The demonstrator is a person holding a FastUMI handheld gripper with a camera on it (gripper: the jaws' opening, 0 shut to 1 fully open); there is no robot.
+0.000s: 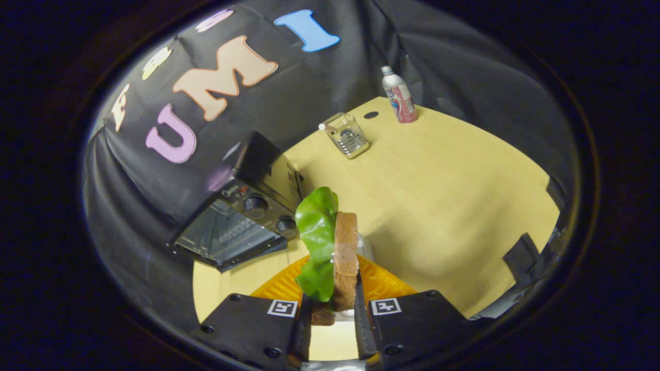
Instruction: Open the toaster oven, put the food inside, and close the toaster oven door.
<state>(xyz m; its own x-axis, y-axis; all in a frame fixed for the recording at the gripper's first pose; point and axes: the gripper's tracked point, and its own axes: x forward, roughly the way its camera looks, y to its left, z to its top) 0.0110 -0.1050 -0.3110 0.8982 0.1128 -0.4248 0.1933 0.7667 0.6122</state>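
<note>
Fingers (356,304) narrowly parted, apparently pinching sandwich (344,257), lettuce (317,237) hanging beside

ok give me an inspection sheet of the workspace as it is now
surface: pale wooden table
job's things: toaster oven beyond the fingers, glass door apparently shut; sandwich of bread and lettuce standing on edge
clutter: orange plate under the sandwich; glass jar; bottle
grippers: gripper shut on the sandwich
cables: nothing seen
surroundings: black cloth wall
</note>
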